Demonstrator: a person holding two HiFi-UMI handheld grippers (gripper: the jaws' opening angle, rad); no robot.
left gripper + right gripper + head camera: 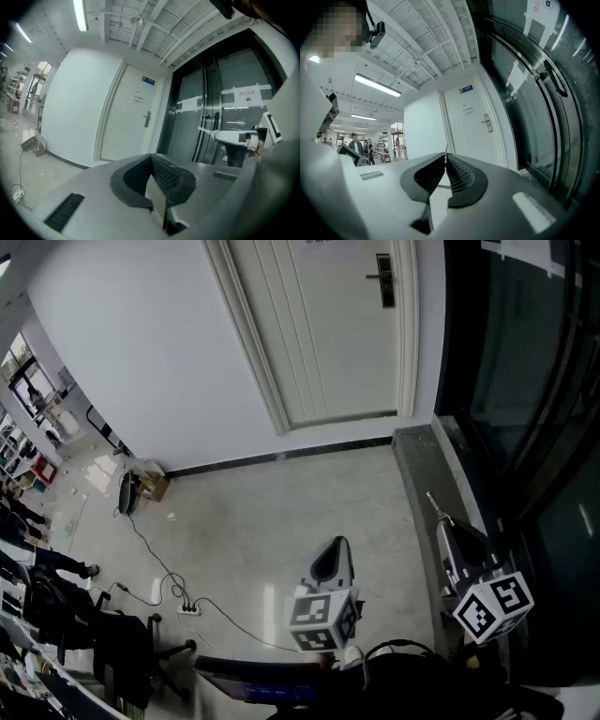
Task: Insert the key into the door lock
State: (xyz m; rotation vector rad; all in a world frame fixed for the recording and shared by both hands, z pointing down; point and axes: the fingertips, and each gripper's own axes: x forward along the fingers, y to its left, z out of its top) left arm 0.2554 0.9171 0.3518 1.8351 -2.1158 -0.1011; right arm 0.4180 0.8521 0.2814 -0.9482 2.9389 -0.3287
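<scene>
A white door [323, 324] stands far ahead, closed, its dark lock plate with lever handle [385, 279] on its right side. My right gripper [441, 514] is low at the right, shut on a thin metal key [433, 502] that sticks out past its tips. In the right gripper view the key [446, 151] shows as a sliver between the pads, with the lock [487, 123] well beyond it. My left gripper [330, 557] hangs beside it, shut on nothing. From the left gripper view the lock [147, 118] is distant, and the right gripper [230, 137] shows at the right.
Dark glass doors [525, 381] line the right side, with a grey stone sill [419, 484] below them. A cable and power strip [188, 609] cross the floor at left, near a cardboard box [153, 486]. An office chair [122, 643] and people [37, 554] are at the far left.
</scene>
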